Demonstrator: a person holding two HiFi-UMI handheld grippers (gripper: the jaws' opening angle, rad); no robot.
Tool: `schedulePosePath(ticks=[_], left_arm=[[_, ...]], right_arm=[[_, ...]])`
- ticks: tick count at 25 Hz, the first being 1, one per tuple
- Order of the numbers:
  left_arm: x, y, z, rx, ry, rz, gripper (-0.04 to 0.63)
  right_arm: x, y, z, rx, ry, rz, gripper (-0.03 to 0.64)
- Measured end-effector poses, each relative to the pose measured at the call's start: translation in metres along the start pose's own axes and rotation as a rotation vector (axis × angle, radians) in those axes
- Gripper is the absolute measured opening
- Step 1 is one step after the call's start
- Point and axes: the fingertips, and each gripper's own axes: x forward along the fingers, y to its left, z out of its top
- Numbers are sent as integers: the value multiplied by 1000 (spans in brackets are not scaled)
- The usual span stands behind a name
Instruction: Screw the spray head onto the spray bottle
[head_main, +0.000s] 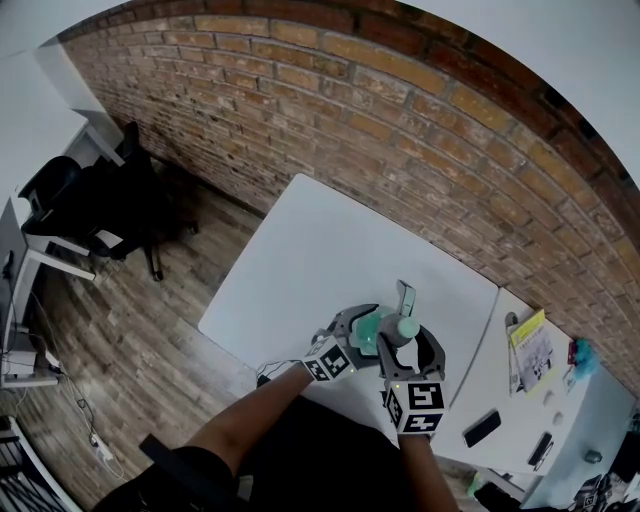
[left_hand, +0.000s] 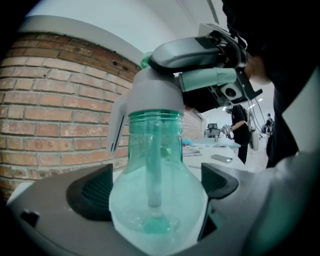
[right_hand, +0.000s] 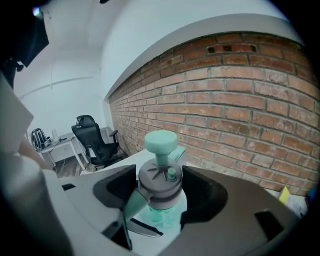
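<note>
A clear teal spray bottle (left_hand: 157, 200) stands upright between my left gripper's (left_hand: 157, 192) dark pads (left_hand: 92, 195), which are shut on its round body. A grey spray head (left_hand: 152, 95) with a teal nozzle sits on the bottle's neck. In the right gripper view I look down on the spray head's grey cap (right_hand: 160, 185) and teal knob (right_hand: 160, 141); my right gripper (right_hand: 160, 195) is shut around that cap. In the head view both grippers, left (head_main: 350, 338) and right (head_main: 408, 350), meet over the near edge of the white table (head_main: 320, 250), with the bottle (head_main: 372, 326) between them.
A brick wall (head_main: 400, 130) runs behind the table. A second white table (head_main: 500, 390) at the right carries a yellow booklet (head_main: 530, 345) and a dark phone (head_main: 482, 428). A black office chair (head_main: 100, 215) stands on the wooden floor at the left.
</note>
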Motion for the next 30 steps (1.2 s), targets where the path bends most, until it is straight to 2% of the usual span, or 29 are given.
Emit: schedulePosePath(ticks=[3,6,16,20,25,30], left_arm=[[0,0,0,-1,0,3,549],[0,0,-1,-6,4,-1,548],[-3,-2,-2,-9,14,-13,545],[-4,-3,-4,-19,16,-6,545],[-6,-3,-3,-24,16,-3,545],[-7,-4,-3,-23,19,7,545]], right_arm=[[0,1,-2,-14,7,19,272],[-1,0,0,-23,-13,73,272],[-3,-2,-5,-76,-15,439,268],[-3,0,-5,-138,3,544,268],[-4,2,-4,-180,10,612,268],[-8,10,-6,-256,27,620,270]])
